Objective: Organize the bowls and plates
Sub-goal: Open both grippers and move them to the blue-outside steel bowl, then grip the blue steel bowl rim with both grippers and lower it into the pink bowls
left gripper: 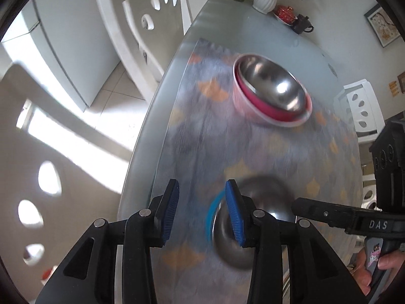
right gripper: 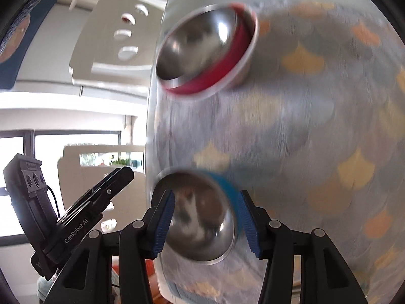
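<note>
Two steel bowls sit on the patterned mat: a blue-rimmed bowl (right gripper: 200, 217) at lower centre of the right wrist view and a red-rimmed bowl (right gripper: 205, 50) at upper centre. The left gripper (left gripper: 202, 210) is spread and empty. The right gripper (right gripper: 206, 224) is spread around the blue one, no grip visible. Glass table (left gripper: 265, 35), white chairs (left gripper: 141, 25).
</note>
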A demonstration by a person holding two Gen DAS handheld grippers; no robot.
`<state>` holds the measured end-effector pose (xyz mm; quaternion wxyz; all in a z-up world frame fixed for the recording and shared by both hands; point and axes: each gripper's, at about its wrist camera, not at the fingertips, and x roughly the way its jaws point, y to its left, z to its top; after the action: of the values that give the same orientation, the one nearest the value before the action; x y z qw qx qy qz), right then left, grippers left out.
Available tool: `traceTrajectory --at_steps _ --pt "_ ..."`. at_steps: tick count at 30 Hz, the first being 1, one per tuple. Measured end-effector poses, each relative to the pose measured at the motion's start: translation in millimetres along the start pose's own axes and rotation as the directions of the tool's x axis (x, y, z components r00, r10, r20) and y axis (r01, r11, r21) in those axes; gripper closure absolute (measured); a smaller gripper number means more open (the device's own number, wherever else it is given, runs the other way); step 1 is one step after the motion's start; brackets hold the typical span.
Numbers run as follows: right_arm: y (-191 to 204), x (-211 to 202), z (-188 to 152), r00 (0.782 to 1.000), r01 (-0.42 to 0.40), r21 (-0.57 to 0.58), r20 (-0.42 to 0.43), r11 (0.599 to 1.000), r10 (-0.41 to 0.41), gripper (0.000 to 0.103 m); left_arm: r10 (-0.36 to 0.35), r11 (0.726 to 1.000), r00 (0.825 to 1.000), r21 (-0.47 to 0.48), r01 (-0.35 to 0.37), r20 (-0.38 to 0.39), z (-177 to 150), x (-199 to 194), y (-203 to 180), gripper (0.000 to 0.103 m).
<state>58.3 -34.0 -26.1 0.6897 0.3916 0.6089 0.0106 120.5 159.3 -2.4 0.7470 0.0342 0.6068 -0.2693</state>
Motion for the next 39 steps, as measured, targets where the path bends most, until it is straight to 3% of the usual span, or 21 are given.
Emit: traceTrajectory --at_steps 7,13,17,24,29,32,37,39 --pt "1 14 -44 0.999 0.015 -0.104 -0.032 0.994 -0.018 0.053 -0.016 1.000 0.999 -0.027 0.015 -0.040 -35 6 13 0.068" --pt "0 31 -58 0.993 0.097 -0.144 -0.051 0.985 -0.105 0.053 -0.013 1.000 0.998 0.018 0.015 -0.068 -50 18 -5 0.068" --pt "-6 39 -63 0.995 0.069 -0.119 -0.056 0.990 -0.076 0.053 0.036 0.999 0.996 0.042 -0.033 -0.076 -57 32 -14 0.068" --pt "-32 64 -62 0.996 0.061 -0.036 -0.064 0.997 -0.063 0.053 0.040 0.999 0.994 0.009 -0.040 -0.102 -67 56 -5 0.067" --pt "-45 55 -62 1.000 0.012 0.013 0.019 1.000 -0.012 0.053 0.021 1.000 0.997 0.013 -0.020 -0.074 -70 54 -1 0.075" --pt "-40 49 -61 0.998 -0.002 0.002 0.061 1.000 0.001 0.069 0.013 0.999 0.999 0.041 -0.012 -0.037 -67 45 -6 0.080" --pt "-25 39 -56 0.994 -0.020 -0.033 0.108 0.999 0.024 0.077 -0.014 0.998 1.000 0.064 0.015 -0.021 -59 45 -10 0.090" --pt "-21 40 -55 0.994 0.005 -0.036 0.110 0.999 -0.001 0.078 0.027 0.994 1.000 0.105 -0.026 -0.010 -58 44 -16 0.091"
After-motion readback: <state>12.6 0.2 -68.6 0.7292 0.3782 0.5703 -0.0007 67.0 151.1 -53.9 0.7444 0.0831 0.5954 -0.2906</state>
